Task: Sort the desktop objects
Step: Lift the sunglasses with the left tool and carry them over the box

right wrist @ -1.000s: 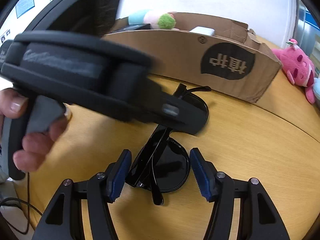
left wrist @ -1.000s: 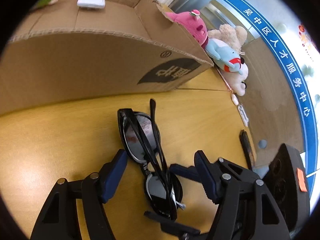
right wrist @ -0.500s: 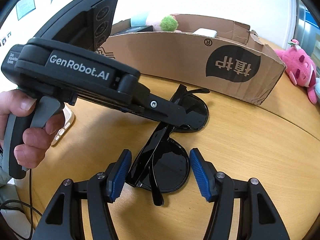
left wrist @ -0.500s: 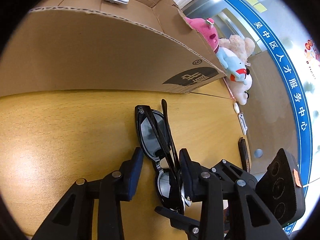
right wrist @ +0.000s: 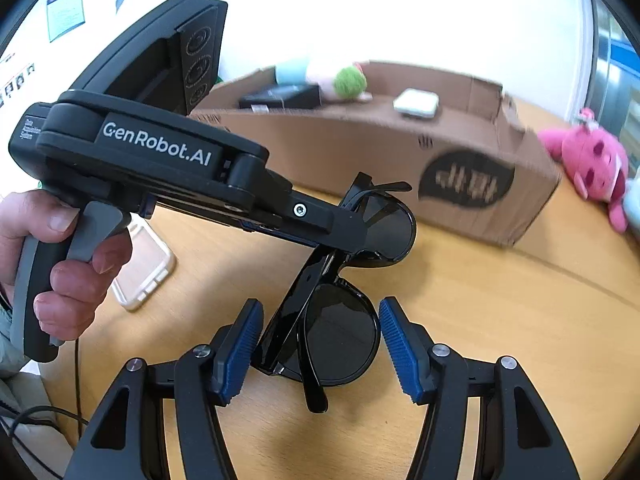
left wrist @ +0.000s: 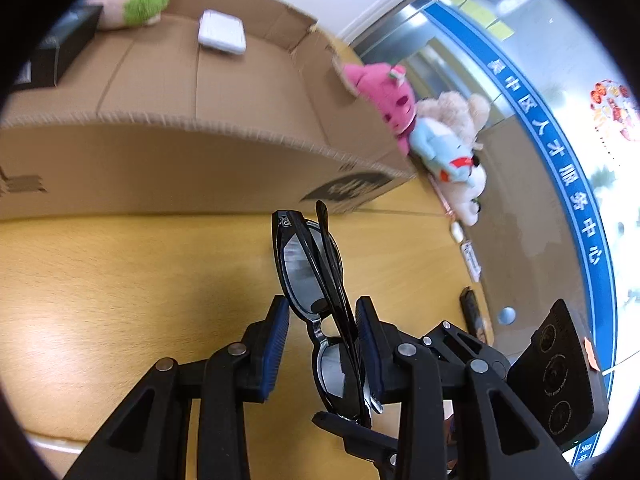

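Folded black sunglasses (left wrist: 310, 276) sit between the fingers of my left gripper (left wrist: 322, 338), which is shut on their bridge and holds them lifted over the wooden table (left wrist: 140, 280). In the right wrist view the same sunglasses (right wrist: 340, 320) hang from the left gripper (right wrist: 344, 228), one lens between the blue pads of my right gripper (right wrist: 320, 344). The right gripper is open and does not touch the glasses.
An open cardboard box (left wrist: 200, 152) stands behind, holding a white case (left wrist: 222, 32), a black box (left wrist: 60, 52) and a green-tipped plush (left wrist: 140, 0). Plush toys (left wrist: 420, 120) lie to its right. A phone (right wrist: 140, 268) lies on the table at left.
My left gripper closed on the sunglasses and raised them off the table. The right gripper stayed open in place.
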The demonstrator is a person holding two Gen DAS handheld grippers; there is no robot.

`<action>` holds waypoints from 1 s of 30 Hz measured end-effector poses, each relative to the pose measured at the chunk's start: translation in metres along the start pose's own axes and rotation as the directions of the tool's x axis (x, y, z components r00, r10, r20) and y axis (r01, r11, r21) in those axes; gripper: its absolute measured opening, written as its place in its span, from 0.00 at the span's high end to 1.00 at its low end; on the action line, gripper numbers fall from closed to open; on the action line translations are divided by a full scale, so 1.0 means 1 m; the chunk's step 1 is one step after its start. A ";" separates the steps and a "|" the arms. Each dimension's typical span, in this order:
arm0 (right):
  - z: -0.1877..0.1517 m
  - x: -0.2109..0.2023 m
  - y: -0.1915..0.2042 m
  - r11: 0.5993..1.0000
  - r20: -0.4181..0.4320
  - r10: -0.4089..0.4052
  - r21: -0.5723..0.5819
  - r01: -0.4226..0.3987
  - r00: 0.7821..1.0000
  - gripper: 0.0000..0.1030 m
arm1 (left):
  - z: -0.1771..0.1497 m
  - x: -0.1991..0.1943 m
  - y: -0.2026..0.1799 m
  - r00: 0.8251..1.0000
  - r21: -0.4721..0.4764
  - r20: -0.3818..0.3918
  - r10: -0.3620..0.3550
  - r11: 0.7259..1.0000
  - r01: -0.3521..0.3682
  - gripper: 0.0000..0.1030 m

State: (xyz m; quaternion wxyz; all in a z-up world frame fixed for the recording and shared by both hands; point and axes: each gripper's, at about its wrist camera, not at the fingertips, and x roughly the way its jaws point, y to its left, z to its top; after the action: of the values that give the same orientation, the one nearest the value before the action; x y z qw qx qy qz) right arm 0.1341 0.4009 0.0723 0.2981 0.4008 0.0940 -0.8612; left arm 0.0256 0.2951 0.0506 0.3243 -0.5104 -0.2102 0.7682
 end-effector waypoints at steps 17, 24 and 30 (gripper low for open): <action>0.124 -0.030 0.017 0.986 0.221 -0.010 -0.162 0.047 0.975 0.43 | 0.089 -0.100 -0.031 0.971 0.106 0.235 0.034 0.993 -0.060 0.68; 0.186 0.004 0.008 0.983 0.199 0.023 -0.183 0.014 0.980 0.43 | 0.147 -0.112 0.000 0.972 0.063 0.233 0.044 0.996 -0.060 0.68; 0.227 0.055 -0.010 0.987 0.113 0.054 -0.160 -0.036 0.992 0.43 | 0.192 -0.099 0.045 0.983 -0.016 0.171 0.064 0.998 -0.062 0.68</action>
State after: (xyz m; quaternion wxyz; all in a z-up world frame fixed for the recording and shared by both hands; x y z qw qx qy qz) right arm -0.0438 0.2939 0.1801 0.3532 0.3269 0.1349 -0.8661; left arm -0.1376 0.1947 0.1605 0.2777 -0.4506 -0.2251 0.8180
